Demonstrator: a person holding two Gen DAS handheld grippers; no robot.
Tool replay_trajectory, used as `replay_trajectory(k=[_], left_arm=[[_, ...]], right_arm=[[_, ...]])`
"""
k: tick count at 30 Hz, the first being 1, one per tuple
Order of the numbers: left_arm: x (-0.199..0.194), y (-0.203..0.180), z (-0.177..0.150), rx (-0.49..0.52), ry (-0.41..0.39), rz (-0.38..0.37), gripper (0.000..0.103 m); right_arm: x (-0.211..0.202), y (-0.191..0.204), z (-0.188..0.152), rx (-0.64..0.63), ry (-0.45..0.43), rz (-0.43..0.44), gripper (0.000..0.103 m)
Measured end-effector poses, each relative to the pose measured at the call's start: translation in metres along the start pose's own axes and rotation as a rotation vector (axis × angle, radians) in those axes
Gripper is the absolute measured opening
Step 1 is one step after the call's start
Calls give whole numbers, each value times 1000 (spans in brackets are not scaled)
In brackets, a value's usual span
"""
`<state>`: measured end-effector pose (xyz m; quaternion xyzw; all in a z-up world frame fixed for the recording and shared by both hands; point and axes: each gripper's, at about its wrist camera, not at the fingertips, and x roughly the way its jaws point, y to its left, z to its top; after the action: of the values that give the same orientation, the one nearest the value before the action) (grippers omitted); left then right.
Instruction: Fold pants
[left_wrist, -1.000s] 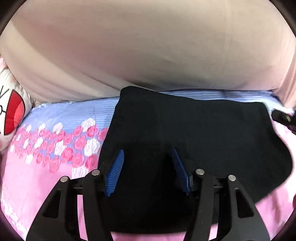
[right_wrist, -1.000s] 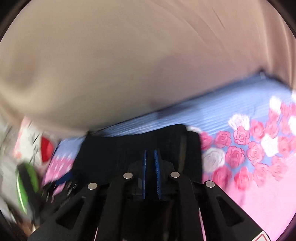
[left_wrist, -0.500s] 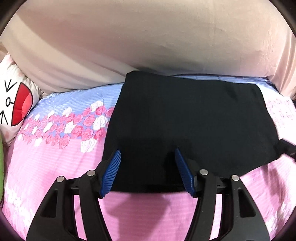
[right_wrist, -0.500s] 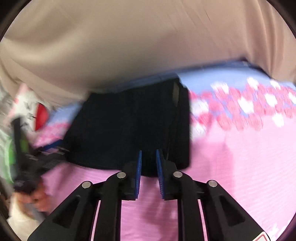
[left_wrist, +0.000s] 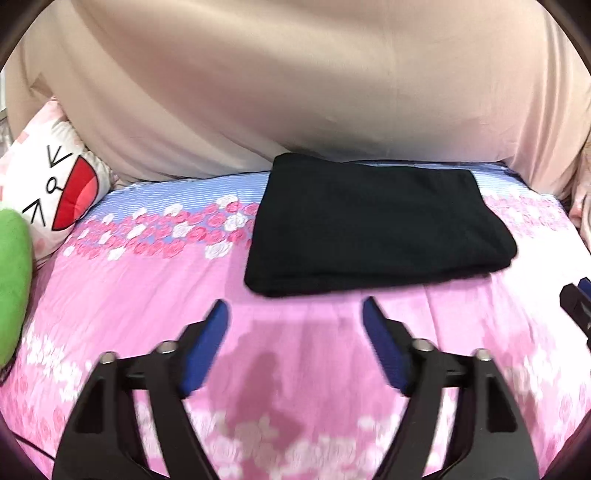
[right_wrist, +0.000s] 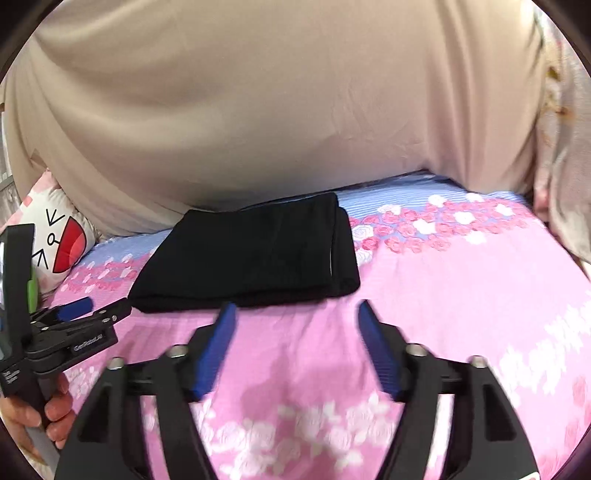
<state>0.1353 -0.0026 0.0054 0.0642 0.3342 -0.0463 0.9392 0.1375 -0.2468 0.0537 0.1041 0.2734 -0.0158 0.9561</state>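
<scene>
**Folded pants at rest; both grippers clear**

Black soft-knit pants (left_wrist: 373, 225) lie folded in a flat rectangle on the pink rose-print bedsheet (left_wrist: 295, 369), near the beige curtain (left_wrist: 295, 92). Left gripper (left_wrist: 295, 314) and right gripper (right_wrist: 295, 314) are spread, empty, just short of the near edge. Judged light, limp, non-fragile; grip corners of layered edge.

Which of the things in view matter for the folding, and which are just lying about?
Job:
black pants, folded
left gripper, open
right gripper, open

Lying about:
cartoon-face pillow
green plush
floral bedsheet
beige curtain
</scene>
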Motion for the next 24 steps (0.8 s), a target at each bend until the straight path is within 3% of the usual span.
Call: replay_trajectory(k=[2, 4, 9, 13, 24], left_arm=[[-15, 2, -14, -2, -39, 7, 88], [-27, 4, -30, -6, -84, 9, 94], [-26, 5, -62, -7, -91, 14, 95], [-20, 7, -63, -21, -60, 0, 95], [-25, 3, -66, -4, -87, -16, 95]], right_arm=[[-9, 11, -12, -25, -44, -43, 87], [-18, 21, -24, -69, -51, -66, 87], [-9, 27, -52, -70, 71, -57, 91], [5, 27, -53, -63, 151, -105, 92], [2, 27, -60, -55, 136, -151, 92]])
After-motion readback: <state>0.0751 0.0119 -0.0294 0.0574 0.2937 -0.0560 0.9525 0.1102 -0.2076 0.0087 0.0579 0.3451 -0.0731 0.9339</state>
